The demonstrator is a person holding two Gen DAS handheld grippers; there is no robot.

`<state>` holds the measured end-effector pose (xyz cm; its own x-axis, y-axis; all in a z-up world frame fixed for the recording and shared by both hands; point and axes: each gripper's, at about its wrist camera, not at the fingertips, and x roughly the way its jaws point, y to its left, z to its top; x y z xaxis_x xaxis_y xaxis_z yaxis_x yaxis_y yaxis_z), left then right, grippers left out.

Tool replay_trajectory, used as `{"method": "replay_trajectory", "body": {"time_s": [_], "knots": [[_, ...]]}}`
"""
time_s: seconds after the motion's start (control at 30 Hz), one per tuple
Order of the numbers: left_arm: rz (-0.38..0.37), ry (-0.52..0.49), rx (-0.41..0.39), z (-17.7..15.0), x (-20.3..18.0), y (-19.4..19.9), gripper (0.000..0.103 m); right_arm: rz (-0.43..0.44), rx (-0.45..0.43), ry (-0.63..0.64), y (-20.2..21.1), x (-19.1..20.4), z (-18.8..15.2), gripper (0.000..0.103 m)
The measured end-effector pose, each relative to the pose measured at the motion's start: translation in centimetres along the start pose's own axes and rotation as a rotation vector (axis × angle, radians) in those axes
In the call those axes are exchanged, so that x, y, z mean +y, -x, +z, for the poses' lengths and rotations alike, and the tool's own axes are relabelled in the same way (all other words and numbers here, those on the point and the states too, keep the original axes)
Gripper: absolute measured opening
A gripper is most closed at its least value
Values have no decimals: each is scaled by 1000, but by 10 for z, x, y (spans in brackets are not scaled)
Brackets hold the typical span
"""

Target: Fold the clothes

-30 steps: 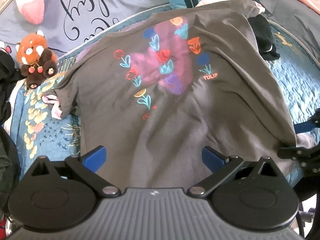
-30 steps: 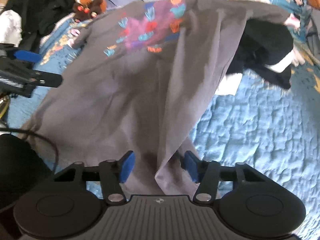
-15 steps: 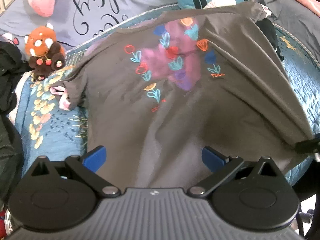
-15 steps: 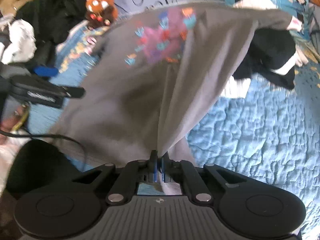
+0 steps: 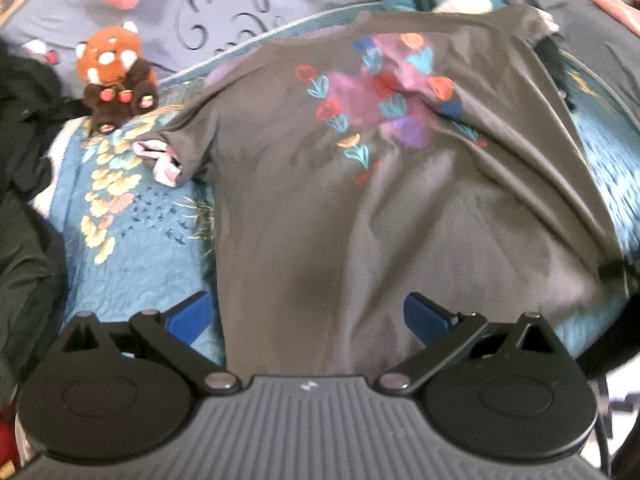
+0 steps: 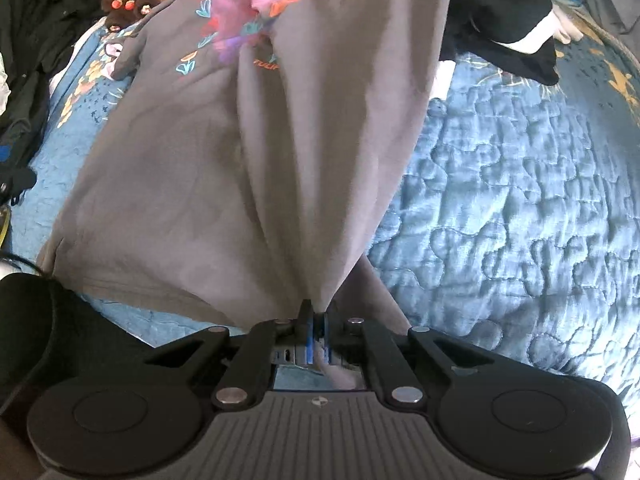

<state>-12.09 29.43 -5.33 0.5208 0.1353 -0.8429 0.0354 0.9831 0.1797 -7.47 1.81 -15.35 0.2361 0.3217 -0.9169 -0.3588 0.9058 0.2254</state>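
Observation:
A grey T-shirt [image 5: 340,208] with a flower print lies spread on a blue quilted bed. My left gripper [image 5: 308,314] is open over the shirt's near hem, its blue pads wide apart with the cloth between them. In the right wrist view the same T-shirt [image 6: 224,160] rises in a taut ridge toward my right gripper [image 6: 316,326], which is shut on the hem corner and lifts it off the quilt. A bit of cloth pokes out behind the pads.
A red panda plush [image 5: 114,76] sits at the far left of the bed by dark clothes [image 5: 24,152]. A black and white garment [image 6: 504,24] lies at the far right. Bare blue quilt [image 6: 520,200] stretches to the right. Pillows [image 5: 224,8] line the head.
My right gripper has shut on the shirt's hem corner and pulled it up and taut. The left gripper stayed open and slid left toward the shirt's left edge.

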Motion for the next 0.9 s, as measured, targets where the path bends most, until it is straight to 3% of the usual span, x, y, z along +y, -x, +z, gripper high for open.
{"method": "replay_trajectory", "body": {"time_s": [0.13, 0.2, 0.4, 0.6, 0.73, 0.9], "knots": [[-70, -83, -1, -28, 32, -7, 103, 9, 14, 8, -4, 1, 2, 8], [-82, -102, 46, -42, 47, -20, 103, 11, 21, 14, -7, 3, 3, 9], [-133, -28, 152, -62, 79, -70, 103, 8, 29, 16, -11, 8, 7, 10], [-183, 46, 140, -61, 76, -93, 103, 5, 37, 14, -16, 13, 11, 10], [-153, 25, 176, -59, 59, -112, 102, 3, 42, 12, -20, 17, 14, 14], [-235, 103, 154, -63, 66, -112, 85, 11, 37, 5, -21, 16, 14, 14]]}}
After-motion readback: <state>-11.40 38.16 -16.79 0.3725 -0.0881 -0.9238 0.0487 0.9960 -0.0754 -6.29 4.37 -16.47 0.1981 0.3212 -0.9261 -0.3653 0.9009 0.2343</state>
